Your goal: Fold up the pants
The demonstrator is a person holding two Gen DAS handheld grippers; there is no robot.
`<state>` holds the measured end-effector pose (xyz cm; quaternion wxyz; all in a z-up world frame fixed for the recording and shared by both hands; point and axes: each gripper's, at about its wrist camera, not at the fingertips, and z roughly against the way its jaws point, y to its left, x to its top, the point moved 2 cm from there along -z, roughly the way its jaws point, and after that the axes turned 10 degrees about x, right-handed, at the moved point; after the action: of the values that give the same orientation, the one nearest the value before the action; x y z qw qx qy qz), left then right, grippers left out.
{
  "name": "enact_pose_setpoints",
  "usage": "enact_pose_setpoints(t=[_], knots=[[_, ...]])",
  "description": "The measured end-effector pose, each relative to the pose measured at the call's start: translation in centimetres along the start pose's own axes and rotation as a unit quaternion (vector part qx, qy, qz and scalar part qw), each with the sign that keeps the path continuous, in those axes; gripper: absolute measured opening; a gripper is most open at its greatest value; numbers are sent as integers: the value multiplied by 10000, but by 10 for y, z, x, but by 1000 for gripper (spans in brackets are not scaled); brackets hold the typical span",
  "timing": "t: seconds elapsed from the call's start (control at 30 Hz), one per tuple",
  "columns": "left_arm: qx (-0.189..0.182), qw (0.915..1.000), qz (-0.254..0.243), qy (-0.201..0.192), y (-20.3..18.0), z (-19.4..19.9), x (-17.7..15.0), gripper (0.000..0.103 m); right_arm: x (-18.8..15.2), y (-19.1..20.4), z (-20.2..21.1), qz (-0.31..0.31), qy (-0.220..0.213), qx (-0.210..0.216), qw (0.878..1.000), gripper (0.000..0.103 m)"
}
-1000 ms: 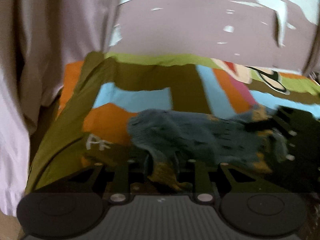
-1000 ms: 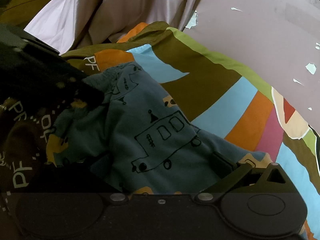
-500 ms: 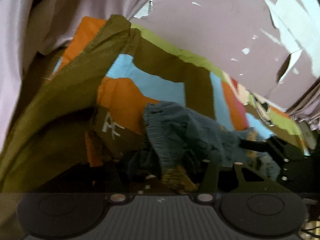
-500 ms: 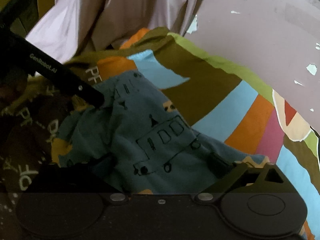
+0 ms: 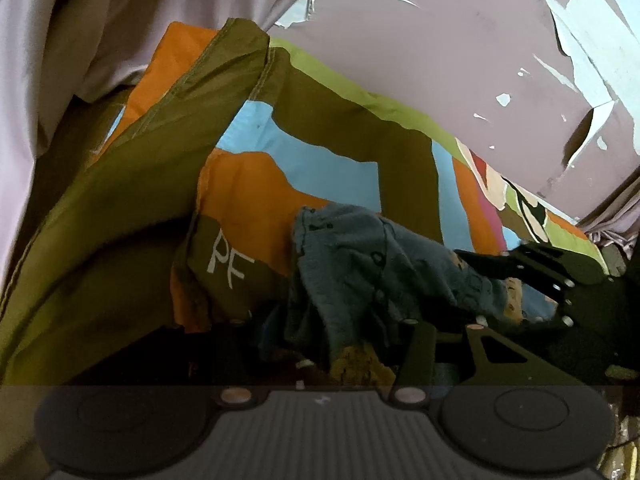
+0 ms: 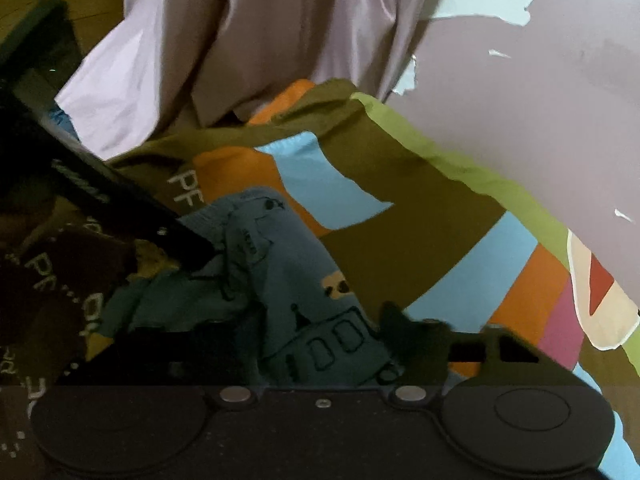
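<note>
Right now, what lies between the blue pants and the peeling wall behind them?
In the right wrist view, only the colourful bedsheet lies between the blue pants and the wall: brown, light blue and orange patches, then a green border at the wall.

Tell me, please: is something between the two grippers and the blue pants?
Nothing visible. The left gripper and the right gripper each already have the blue pants between their fingers, bunched over the colourful bedsheet.

— What do your pants (image 6: 304,296) look like?
— Blue-grey knit with black vehicle doodles and mustard patches.
— How do they lie?
— You've got them bunched and rumpled, partly lifted.
</note>
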<state>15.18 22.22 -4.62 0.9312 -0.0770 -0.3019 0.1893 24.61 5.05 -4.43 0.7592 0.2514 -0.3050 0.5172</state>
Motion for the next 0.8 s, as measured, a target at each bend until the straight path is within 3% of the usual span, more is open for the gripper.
enact_pose_setpoints(t=[0.1,0.33,0.47,0.63,0.7,0.8], knots=[[-181,9998,32,14,3,3,-4,64,-1,-5,-1,-77,-2,-60,10000,42],[-176,9997,-183,-55,0,3,-11,65,-4,-17,0,-533,-8,156,9985,41],[-132,9993,-327,-135,1,1,-12,56,-4,-18,-1,-623,20,163,9979,43],[-305,9991,261,-96,16,0,-12,39,-3,-16,-1,-605,58,130,9981,46],[-295,9983,501,-75,19,0,-12,29,-3,-14,2,-572,46,97,9983,50],[-180,9979,614,-96,16,4,-13,22,-2,-8,13,-436,-60,20,9990,55]])
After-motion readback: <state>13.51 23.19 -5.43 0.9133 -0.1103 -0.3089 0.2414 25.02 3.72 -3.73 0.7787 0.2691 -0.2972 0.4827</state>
